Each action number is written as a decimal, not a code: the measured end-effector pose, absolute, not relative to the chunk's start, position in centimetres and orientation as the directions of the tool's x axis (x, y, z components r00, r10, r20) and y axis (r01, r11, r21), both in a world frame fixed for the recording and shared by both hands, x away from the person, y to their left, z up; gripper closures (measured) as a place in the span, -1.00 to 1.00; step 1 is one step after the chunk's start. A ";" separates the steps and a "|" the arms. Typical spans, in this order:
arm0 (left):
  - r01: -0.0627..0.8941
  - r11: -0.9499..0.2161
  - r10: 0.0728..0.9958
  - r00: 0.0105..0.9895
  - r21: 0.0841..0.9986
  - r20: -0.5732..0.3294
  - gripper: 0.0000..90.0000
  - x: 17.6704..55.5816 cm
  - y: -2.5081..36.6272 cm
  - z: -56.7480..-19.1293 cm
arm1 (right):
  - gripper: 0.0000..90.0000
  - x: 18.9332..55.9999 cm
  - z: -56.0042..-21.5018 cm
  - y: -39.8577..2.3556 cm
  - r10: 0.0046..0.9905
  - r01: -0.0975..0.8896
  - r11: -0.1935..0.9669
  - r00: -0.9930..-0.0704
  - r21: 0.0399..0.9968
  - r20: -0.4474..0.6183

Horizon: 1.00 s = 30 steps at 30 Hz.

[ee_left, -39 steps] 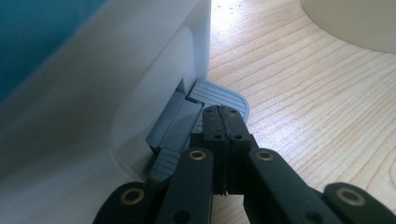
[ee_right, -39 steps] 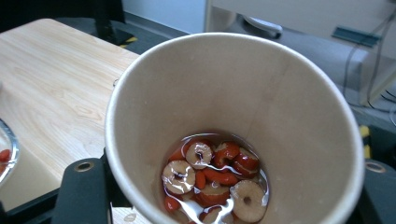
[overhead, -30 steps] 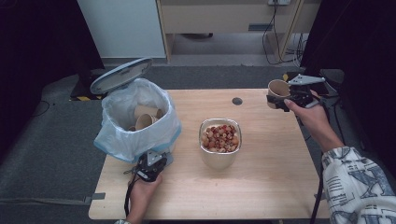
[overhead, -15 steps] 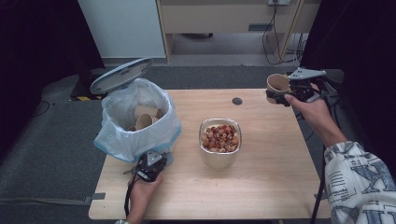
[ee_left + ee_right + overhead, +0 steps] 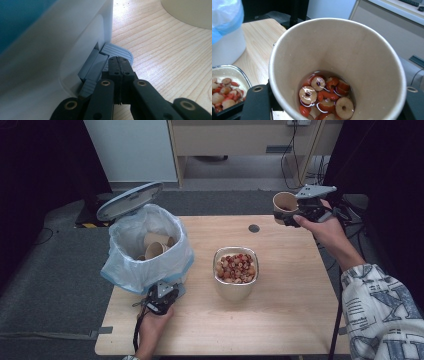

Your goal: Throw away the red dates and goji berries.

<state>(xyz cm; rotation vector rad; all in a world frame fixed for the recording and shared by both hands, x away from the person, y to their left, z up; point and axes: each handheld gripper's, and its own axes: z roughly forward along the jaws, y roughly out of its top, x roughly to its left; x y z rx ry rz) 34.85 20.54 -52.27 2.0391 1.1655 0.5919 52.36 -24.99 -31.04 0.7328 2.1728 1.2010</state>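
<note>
High view, right gripper: the right gripper (image 5: 292,212) is held up in the air past the far right corner of the table (image 5: 280,320). A hand (image 5: 325,227) with a patterned sleeve (image 5: 385,315) holds it.
Right gripper grip: its jaws are clamped on a paper cup (image 5: 284,205). The cup stays upright, a bit tilted.
Paper cup: in the right gripper view the paper cup (image 5: 342,62) is very close. The black jaws sit on both sides of it, low down.
Inside the cup: red and pale fruit slices (image 5: 324,96) lie wet at the bottom, with a little water around them.
Bowl: a bowl (image 5: 235,285) stands in the middle of the table. It is full of the same kind of red and pale slices. The cup is well apart from it, up and to the right.
Bin: a white bin (image 5: 150,265) with a see-through bag stands on the left side of the table. Its grey lid (image 5: 129,200) is tipped up. Two paper cups (image 5: 156,245) lie inside the bag.
Left gripper: the left gripper (image 5: 161,299) rests low at the front foot of the bin, held by the other hand (image 5: 152,332).
Left gripper grip: in the left gripper view its jaws are pressed together, with nothing between them. The tips sit on the grey pedal (image 5: 117,51) at the bottom of the bin (image 5: 50,57).
Small mark: a dark round spot (image 5: 254,228) is on the table near the far edge.
</note>
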 end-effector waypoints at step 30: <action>0.548 -0.345 0.871 0.490 0.762 0.041 0.99 34.8 20.5 -52.3 | -0.30 51.2 -29.9 -19.5 0.569 0.078 0.527 -0.772 0.847 -0.283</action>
